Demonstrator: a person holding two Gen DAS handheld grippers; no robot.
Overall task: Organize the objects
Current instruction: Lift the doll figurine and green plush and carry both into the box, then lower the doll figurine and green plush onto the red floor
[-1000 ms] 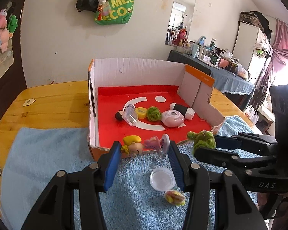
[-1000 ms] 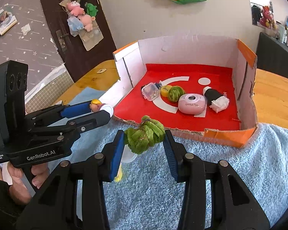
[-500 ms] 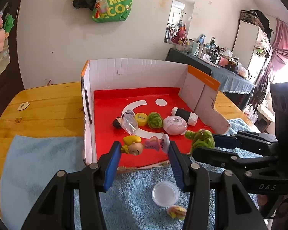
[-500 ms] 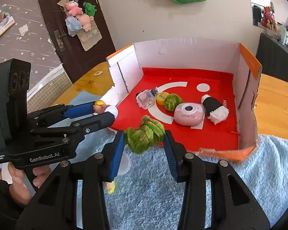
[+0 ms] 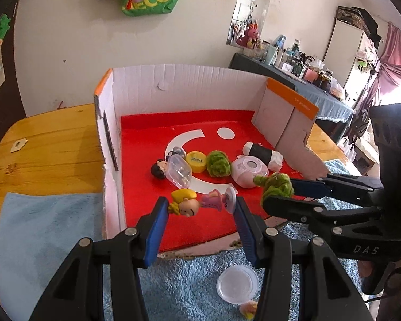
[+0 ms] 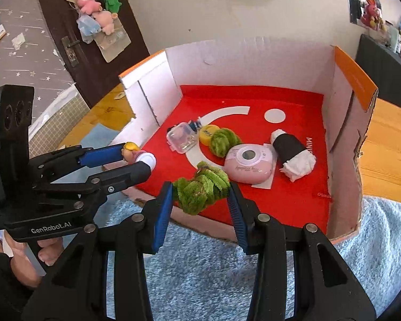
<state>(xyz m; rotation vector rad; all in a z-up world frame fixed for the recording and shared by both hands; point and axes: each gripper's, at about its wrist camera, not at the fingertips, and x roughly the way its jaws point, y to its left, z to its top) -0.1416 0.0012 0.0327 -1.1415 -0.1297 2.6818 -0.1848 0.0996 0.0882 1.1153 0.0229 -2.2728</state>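
My left gripper (image 5: pixel 201 204) is shut on a small doll figure (image 5: pixel 200 202) with yellow hair and a pink dress, held over the red floor of the cardboard box (image 5: pixel 173 85) near its front edge. My right gripper (image 6: pixel 199 192) is shut on a fuzzy green toy (image 6: pixel 201 187), held over the box's front edge; that toy also shows in the left wrist view (image 5: pixel 276 184). In the box lie a clear case (image 6: pixel 180 137), a yellow cap (image 6: pixel 208 132), a second green fuzzy toy (image 6: pixel 223 140), a pink round device (image 6: pixel 250 161) and a black-and-white roll (image 6: pixel 294 151).
The box stands on a blue towel (image 6: pixel 214 272) on a wooden table (image 5: pixel 45 144). A clear plastic lid (image 5: pixel 238 283) and a small yellow-pink item (image 5: pixel 250 309) lie on the towel below the left gripper. The box walls rise at left, back and right.
Both grippers moved forward with their toys, from above the towel to over the box's front edge and red floor. Their grips did not change.
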